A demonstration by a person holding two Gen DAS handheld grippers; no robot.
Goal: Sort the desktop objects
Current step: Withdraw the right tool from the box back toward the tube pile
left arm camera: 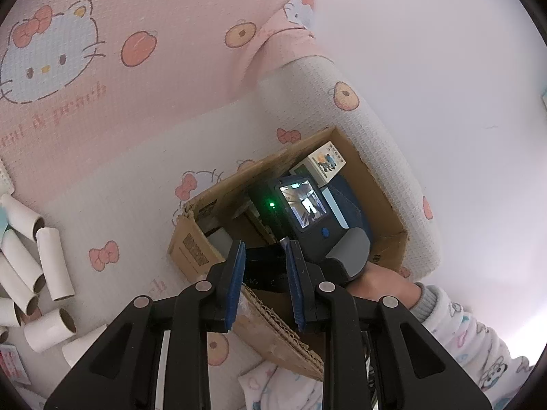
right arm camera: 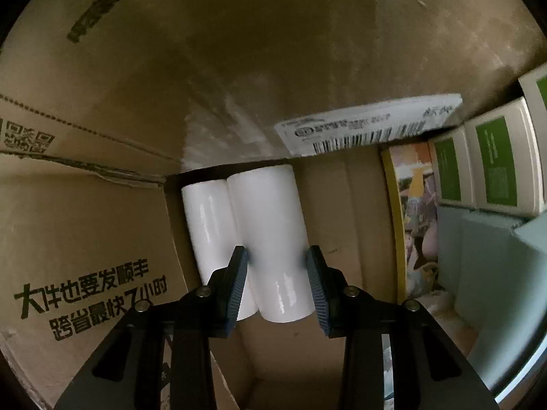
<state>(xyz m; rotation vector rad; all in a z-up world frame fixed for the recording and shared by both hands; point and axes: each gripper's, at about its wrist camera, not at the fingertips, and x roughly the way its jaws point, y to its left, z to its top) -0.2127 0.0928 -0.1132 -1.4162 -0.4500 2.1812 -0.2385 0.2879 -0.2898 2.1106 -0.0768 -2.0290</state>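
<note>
Two white glossy cylindrical paper tubes [right arm camera: 239, 235] lie side by side on the floor of the brown corrugated cardboard box [right arm camera: 102, 225], touching each other. The right claw [right arm camera: 277, 273] reaches down into the box with its blue-padded fingers [right arm camera: 239, 283] on either side of the nearer tube; the pads meet its sides, and I judge the claw to be closed on that tube. To the right inside the box stand several white cartons with green labels [right arm camera: 492, 160], and a white barcode label [right arm camera: 369, 126] is stuck to the far wall.

In the left wrist view, the left claw [left arm camera: 265, 280] hangs above the near rim of the box [left arm camera: 277, 338], jaws partly open with nothing between them. A hand [left arm camera: 383, 283] holds the right device over the box. More white paper tubes [left arm camera: 51, 263] lie scattered on the pink cartoon-cat patterned cloth [left arm camera: 136, 136] well left of the box.
</note>
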